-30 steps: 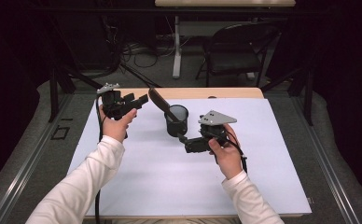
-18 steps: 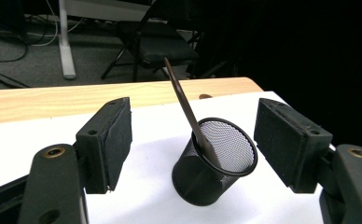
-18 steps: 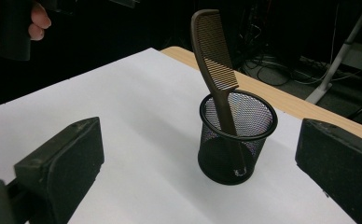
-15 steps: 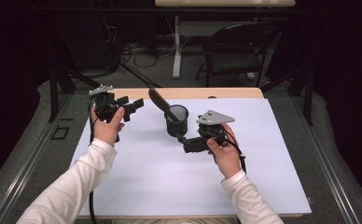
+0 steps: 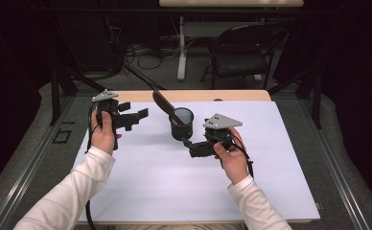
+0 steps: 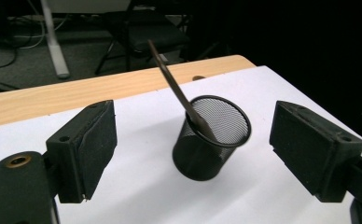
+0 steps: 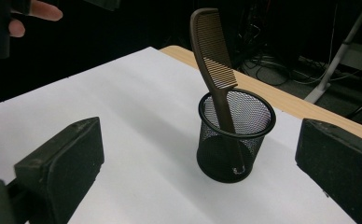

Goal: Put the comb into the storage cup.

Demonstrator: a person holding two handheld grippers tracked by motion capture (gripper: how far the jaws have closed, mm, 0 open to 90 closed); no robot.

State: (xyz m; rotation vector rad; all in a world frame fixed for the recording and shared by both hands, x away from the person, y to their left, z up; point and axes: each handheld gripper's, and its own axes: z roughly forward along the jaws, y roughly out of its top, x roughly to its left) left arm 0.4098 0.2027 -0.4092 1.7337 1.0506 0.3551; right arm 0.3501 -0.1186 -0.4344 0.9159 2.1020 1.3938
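A wooden table (image 5: 232,96) has a big white sheet (image 5: 174,182) spread over most of its top. A strip of bare wood shows along the far edge. A small black mesh cup (image 5: 181,123) stands right on the white sheet, near the far side and about in the middle. A brown comb (image 7: 214,56) sticks up out of the cup and leans on its rim

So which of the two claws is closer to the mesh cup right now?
The right claw: its tips sit just in front of the black mesh cup holding the brown comb. The left claw, jaws just opened and empty, is held off to the cup's left.
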